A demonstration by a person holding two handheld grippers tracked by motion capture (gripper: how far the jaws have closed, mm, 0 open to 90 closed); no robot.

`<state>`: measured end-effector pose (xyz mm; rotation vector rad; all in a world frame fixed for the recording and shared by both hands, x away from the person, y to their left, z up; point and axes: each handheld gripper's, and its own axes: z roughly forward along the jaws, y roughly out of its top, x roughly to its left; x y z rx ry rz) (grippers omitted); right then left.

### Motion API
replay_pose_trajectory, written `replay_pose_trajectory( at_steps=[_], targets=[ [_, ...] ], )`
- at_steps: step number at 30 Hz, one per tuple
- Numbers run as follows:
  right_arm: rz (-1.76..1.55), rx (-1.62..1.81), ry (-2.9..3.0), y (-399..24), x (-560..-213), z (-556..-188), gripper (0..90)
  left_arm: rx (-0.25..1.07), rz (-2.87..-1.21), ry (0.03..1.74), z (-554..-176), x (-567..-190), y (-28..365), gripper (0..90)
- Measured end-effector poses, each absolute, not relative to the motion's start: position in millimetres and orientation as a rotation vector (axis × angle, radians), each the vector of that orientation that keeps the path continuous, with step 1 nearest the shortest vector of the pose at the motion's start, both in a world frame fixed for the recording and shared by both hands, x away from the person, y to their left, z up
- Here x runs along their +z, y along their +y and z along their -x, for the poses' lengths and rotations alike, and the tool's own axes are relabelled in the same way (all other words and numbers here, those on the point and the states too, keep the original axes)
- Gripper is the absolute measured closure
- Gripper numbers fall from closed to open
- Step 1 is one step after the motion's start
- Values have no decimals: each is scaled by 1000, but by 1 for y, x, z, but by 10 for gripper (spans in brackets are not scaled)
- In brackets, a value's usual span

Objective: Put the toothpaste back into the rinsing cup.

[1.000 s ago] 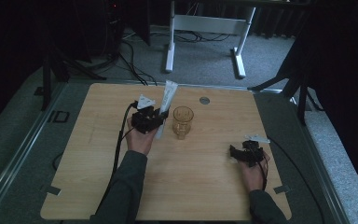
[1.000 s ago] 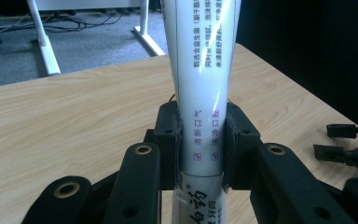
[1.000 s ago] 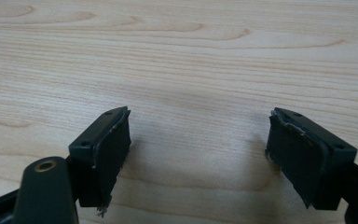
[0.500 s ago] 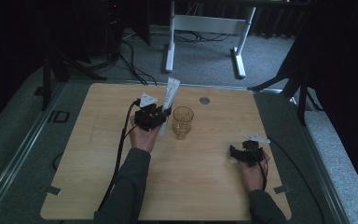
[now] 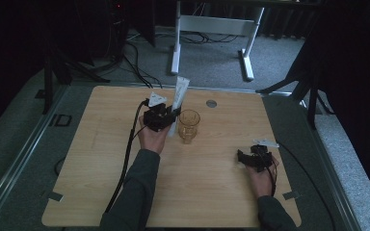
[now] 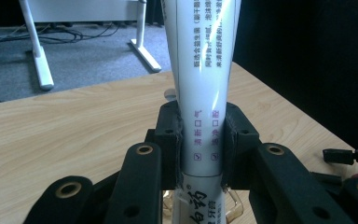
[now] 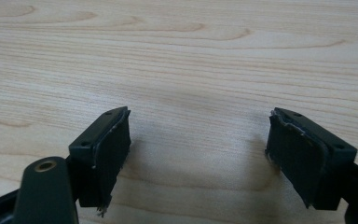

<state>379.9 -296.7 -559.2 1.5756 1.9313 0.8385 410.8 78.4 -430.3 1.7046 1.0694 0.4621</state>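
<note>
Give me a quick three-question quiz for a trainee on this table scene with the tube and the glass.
1. True or false: the left gripper has its jaws shut on the white tube.
2. What stands on the table just beside the held tube in the high view? A) an amber glass B) a metal bowl C) a book
3. How do the right gripper jaws stand?

Key
1. True; the tube stands clamped upright between them.
2. A, the amber glass.
3. Open, nothing between them, just above bare wood.
</note>
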Motion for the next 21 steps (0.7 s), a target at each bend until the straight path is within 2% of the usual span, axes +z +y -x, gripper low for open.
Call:
replay_pose_trajectory(
  at_steps=[21],
  targets=[
    [-1573, 840, 1938, -297, -559, -380, 213, 463, -1633, 1080, -431, -435, 56, 717]
  ],
)
